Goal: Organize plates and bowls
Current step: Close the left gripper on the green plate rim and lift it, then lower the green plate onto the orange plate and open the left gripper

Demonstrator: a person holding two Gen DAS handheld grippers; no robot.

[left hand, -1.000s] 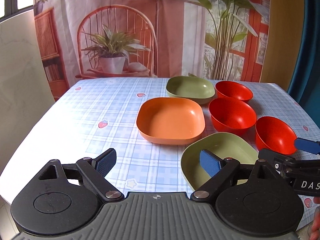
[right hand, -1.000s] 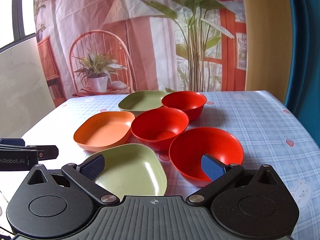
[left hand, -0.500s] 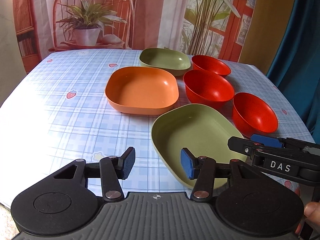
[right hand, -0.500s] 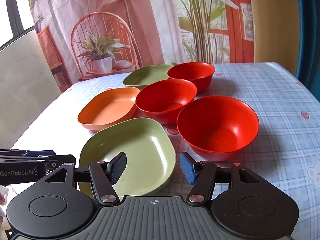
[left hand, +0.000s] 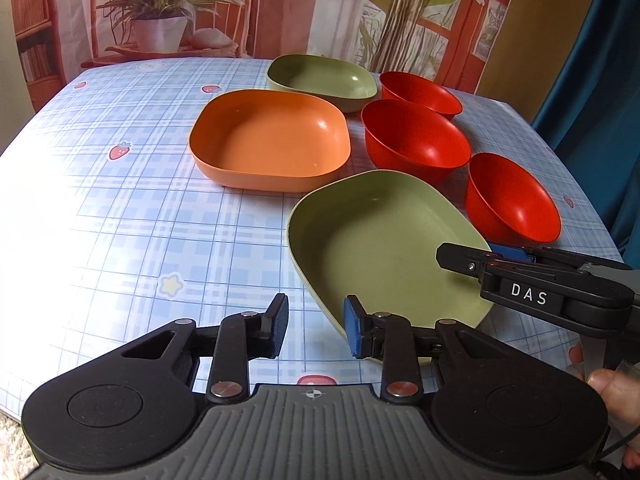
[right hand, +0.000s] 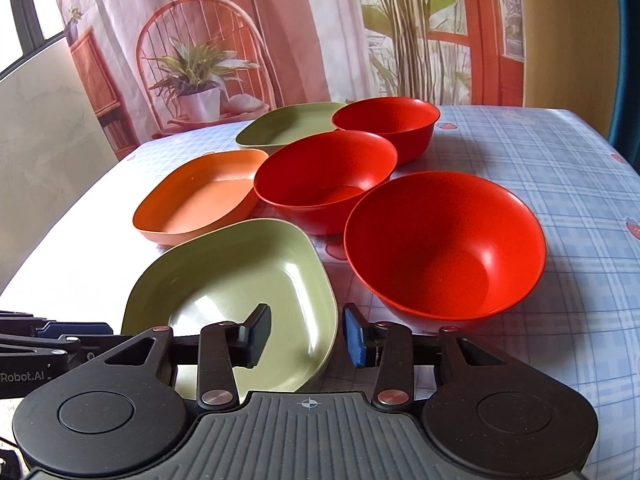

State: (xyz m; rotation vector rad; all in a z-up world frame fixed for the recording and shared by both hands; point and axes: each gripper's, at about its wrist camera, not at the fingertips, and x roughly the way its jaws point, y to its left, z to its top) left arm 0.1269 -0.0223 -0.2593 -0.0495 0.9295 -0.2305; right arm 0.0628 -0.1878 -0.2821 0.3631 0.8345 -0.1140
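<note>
A near green plate (left hand: pixel 380 240) (right hand: pixel 228 276) lies at the table's front. Behind it are an orange plate (left hand: pixel 268 144) (right hand: pixel 200 200), a far green plate (left hand: pixel 320 80) (right hand: pixel 284 124) and three red bowls (left hand: pixel 416 140) (right hand: pixel 444 248). My left gripper (left hand: pixel 314 330) is open, its jaws straddling the near green plate's front-left rim. My right gripper (right hand: pixel 306 334) is open, its jaws straddling that plate's front-right rim; it also shows in the left wrist view (left hand: pixel 536 280).
The table (left hand: pixel 120 220) has a blue checked cloth with its front edge close below both grippers. A printed backdrop hangs behind the table. A person's fingers (left hand: pixel 600 380) hold the right gripper.
Both grippers have narrowed their jaws and moved closer to the near green plate, now straddling its front rim. The dishes have not moved.
</note>
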